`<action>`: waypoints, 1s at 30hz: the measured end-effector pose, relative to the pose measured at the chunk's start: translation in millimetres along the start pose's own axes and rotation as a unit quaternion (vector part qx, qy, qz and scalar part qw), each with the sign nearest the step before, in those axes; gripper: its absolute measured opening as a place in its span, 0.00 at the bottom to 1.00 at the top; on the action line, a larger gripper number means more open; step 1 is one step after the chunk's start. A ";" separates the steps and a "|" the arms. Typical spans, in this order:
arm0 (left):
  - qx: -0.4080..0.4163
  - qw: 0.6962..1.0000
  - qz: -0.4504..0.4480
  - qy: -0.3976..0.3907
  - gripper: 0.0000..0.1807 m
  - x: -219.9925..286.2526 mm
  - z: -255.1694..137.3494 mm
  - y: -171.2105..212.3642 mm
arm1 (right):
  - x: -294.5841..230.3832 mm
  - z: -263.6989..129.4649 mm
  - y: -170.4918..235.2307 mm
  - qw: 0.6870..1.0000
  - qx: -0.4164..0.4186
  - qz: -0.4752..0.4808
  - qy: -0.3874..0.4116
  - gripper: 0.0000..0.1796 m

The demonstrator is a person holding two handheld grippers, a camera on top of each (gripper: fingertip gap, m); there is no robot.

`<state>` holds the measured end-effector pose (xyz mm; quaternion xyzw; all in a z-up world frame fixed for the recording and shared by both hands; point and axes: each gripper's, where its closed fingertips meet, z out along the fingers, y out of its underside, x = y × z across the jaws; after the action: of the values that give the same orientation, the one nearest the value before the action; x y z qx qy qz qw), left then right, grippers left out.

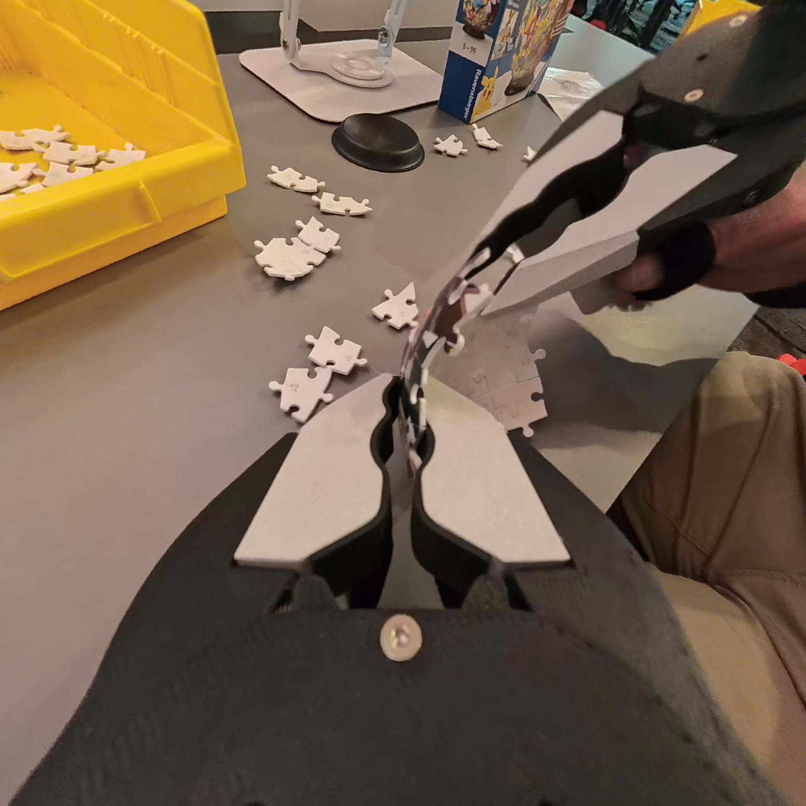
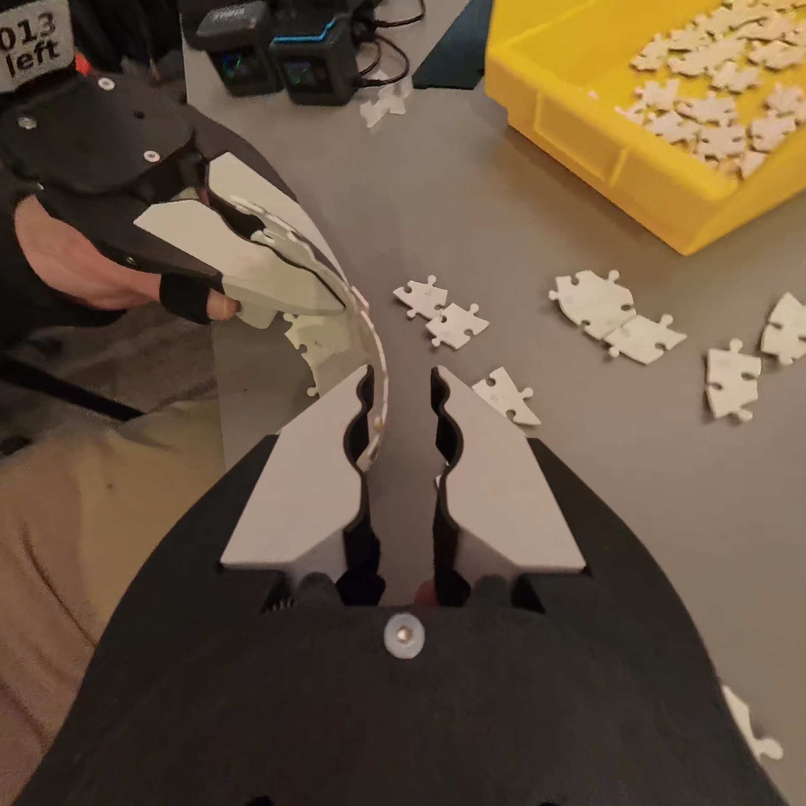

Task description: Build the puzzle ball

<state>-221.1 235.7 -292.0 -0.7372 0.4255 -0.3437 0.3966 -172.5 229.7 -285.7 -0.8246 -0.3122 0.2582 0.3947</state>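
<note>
A curved, partly built section of the puzzle ball [image 1: 510, 384] is held on edge above the grey table; its white inner side shows, and it also shows in the right wrist view [image 2: 336, 336]. My left gripper [image 1: 412, 386] is shut on its lower rim, and appears at upper left in the right wrist view [image 2: 342, 301]. My right gripper [image 2: 402, 370] is open, its jaws standing around the section's other end, with the rim against the left finger's pad. It reaches in from the upper right in the left wrist view [image 1: 479, 283]. Loose white pieces [image 1: 336, 351] [image 2: 440, 301] lie face down on the table.
A yellow bin [image 1: 187, 183] [image 2: 610, 165] with several more pieces stands at the table's far side. A black round base [image 1: 377, 141], the puzzle box [image 1: 493, 65] and a white stand on a mat [image 1: 340, 74] stand behind. Black devices with cables [image 2: 279, 56]. A person's leg [image 1: 719, 501] is beside the table edge. There is about 6 cm between the tips of the two grippers. To the black round base [image 1: 377, 141]: right tips about 20 cm, left tips about 30 cm.
</note>
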 end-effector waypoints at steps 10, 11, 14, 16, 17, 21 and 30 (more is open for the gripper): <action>-0.014 0.999 0.032 0.033 0.02 18.7 7.7 -0.4 | -17.4 13.7 9.5 0.996 -0.051 -0.043 -0.051 0.01; -0.014 0.999 0.029 0.041 0.04 20.1 8.2 -0.7 | -17.1 13.1 9.5 0.996 -0.051 -0.041 -0.053 0.01; -0.019 0.998 0.040 0.053 0.09 25.1 10.7 -1.3 | -15.2 11.8 10.6 0.997 -0.050 -0.035 -0.057 0.01; -0.024 0.997 0.047 0.059 0.10 26.9 13.2 -1.6 | -15.5 11.4 11.7 0.996 -0.051 -0.030 -0.063 0.01; -0.026 0.996 0.049 0.065 0.10 28.2 14.6 -2.0 | -15.9 11.1 11.8 0.996 -0.051 -0.030 -0.066 0.01; -0.034 0.995 0.049 0.075 0.05 27.1 15.8 -2.8 | -16.8 10.6 11.8 0.996 -0.047 -0.017 -0.076 0.01; -0.033 0.994 0.043 0.092 0.02 30.5 17.4 1.3 | -19.3 12.3 13.3 0.994 -0.047 -0.017 -0.098 0.04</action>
<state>-194.6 212.9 -295.8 -0.6962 0.5030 -0.3781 0.3454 -189.6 215.3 -299.9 -0.8076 -0.3751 0.3162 0.3273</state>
